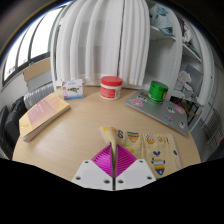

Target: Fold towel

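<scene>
Gripper view, low centre of the frame: your gripper (pixel 116 163) is closed on the towel (pixel 128 145), the magenta pads (pixel 106 160) pinching a raised peak of pale patterned cloth. From that pinch the towel spreads away to the lower right, lying flat on the wooden table (pixel 95 115), its long axis running roughly sideways across the frame from the fingers. That is the relation your fold appears to turn on: the free cloth lies right of the fingers, so the held corner would likely have to travel that way to lay over it. Beyond, at centre, stands a red tub (pixel 111 87); a green tub (pixel 158 92) sits at right on a tray (pixel 163 112); a small box (pixel 72 89) and a book (pixel 42 116) lie at left, all well apart from the towel.
</scene>
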### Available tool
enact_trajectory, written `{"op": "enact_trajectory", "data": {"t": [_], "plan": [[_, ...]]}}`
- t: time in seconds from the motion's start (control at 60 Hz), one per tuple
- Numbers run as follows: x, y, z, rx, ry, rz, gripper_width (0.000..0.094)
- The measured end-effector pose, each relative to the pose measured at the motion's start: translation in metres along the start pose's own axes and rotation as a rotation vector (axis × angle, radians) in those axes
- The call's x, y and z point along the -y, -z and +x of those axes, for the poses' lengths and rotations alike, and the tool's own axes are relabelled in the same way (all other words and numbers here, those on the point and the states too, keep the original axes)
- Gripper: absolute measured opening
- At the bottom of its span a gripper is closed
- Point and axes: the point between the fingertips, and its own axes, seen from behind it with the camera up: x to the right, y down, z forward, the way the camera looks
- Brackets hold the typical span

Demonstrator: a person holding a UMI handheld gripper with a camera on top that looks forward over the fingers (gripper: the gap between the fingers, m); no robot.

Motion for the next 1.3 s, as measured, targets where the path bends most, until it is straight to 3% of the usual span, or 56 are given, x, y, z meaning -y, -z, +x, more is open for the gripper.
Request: {"op": "enact_trajectory", "data": {"t": [0.183, 0.517, 0.567, 0.65, 0.717, 0.75, 0.817, 0.867, 1.3], "plan": [[0.049, 0.030, 0.045, 0.026, -0.128, 0.077, 0.0034], [-0.033, -0.005, 0.156, -0.030, -0.335, -0.131, 0.0041], [-0.027, -0.009, 0.158, -0.003, -0.339, -0.081, 0.0045], [-0.030, -0.010, 0.160, 0.015, -0.346, -0.099, 0.0064], [-0.034, -0.004, 0.164, 0.002, -0.326, -0.145, 0.0199], [-0.035, 0.000, 0.169, -0.018, -0.314, -0.160, 0.0340], [-0.032, 0.012, 0.178, -0.033, -0.283, -0.166, 0.0718], [-0.026, 0.022, 0.178, -0.013, -0.262, -0.152, 0.0841], [-0.012, 0.157, 0.217, 0.022, -0.409, -0.050, 0.0834]]}}
